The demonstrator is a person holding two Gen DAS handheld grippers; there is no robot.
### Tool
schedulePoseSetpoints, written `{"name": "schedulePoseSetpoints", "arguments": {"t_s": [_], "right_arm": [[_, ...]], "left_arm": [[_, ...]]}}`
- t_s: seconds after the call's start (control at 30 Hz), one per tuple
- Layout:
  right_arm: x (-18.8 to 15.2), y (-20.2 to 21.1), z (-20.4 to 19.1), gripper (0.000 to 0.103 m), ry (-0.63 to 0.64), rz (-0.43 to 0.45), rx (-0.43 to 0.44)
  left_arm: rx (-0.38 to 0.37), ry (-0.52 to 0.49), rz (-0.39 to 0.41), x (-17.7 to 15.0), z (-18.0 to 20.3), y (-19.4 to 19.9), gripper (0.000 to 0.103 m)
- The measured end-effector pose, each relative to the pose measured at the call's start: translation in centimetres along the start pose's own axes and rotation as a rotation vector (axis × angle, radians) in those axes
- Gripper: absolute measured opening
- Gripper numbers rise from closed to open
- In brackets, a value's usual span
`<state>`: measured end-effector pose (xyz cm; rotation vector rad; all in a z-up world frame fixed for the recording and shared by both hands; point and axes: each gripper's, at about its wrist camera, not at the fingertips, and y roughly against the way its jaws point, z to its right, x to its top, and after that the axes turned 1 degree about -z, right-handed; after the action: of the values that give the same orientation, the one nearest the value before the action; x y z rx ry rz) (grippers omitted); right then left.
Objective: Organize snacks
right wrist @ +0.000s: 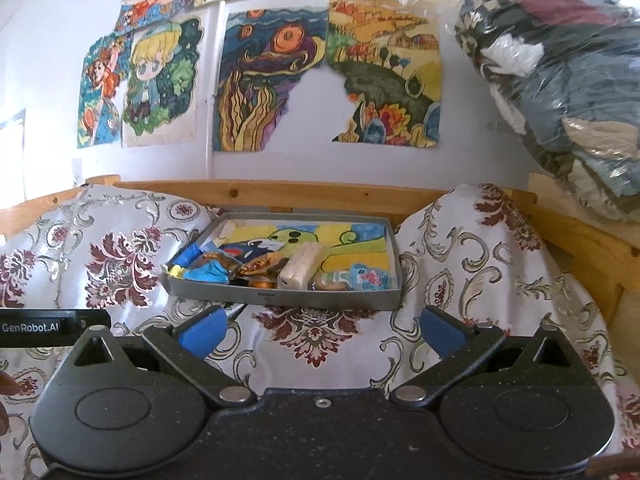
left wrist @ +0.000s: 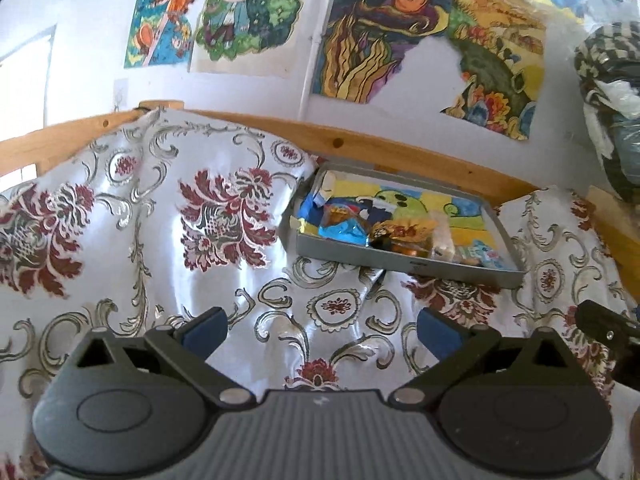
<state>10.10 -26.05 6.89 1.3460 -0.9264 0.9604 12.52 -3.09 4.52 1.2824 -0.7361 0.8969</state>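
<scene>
Surface: floral cloth (right wrist: 320,336) over a wooden-framed bed.
Snacks: all lie in the grey tray (right wrist: 312,300), far of both grippers.
Jaws: left gripper (left wrist: 322,330) and right gripper (right wrist: 322,330) both spread wide, empty.
Advice: come down over one wrapper only (they overlap), probably the pale bar (right wrist: 300,268).

The left gripper (left wrist: 322,330) is held level and low, its blue-padded fingers (left wrist: 206,330) spread wide with nothing between them. The right gripper (right wrist: 322,330) sits just to its right, side by side with it and pointing the same way, fingers (right wrist: 440,332) likewise wide apart and empty. A bit of a hand (right wrist: 6,390) shows at the right view's left edge.
</scene>
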Motion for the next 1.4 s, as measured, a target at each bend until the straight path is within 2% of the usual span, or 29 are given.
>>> {"name": "schedulePoseSetpoints", "arguments": {"t_s": [0.17, 0.33, 0.5, 0.63, 1.0, 1.4], "right_arm": [[-0.2, 2.3, 0.2, 0.102, -0.009, 0.016, -0.003], [-0.7, 4.0, 0.4, 0.102, -0.013, 0.013, -0.007], [-1.6, 5.0, 0.6, 0.102, -0.016, -0.002, -0.007], [-2.5, 5.9, 1.0, 0.102, -0.045, -0.001, 0.025], [-4.6, 6.9, 0.7, 0.102, -0.030, -0.044, 0.060], [-5.5, 5.6, 0.5, 0.102, -0.027, -0.104, 0.068]], "left_arm": [[-0.004, -0.020, 0.021, -0.3, 0.6, 2.1, 0.103], [-0.008, 0.009, -0.012, -1.0, 0.6, 3.6, 0.103], [0.023, 0.015, -0.024, -1.6, 0.5, 4.7, 0.103], [0.032, 0.003, -0.039, -2.4, 0.4, 5.3, 0.103], [0.046, -0.065, -0.028, -4.1, 0.4, 6.3, 0.103], [0.089, -0.095, -0.085, -4.7, 0.4, 5.4, 0.103]]}}
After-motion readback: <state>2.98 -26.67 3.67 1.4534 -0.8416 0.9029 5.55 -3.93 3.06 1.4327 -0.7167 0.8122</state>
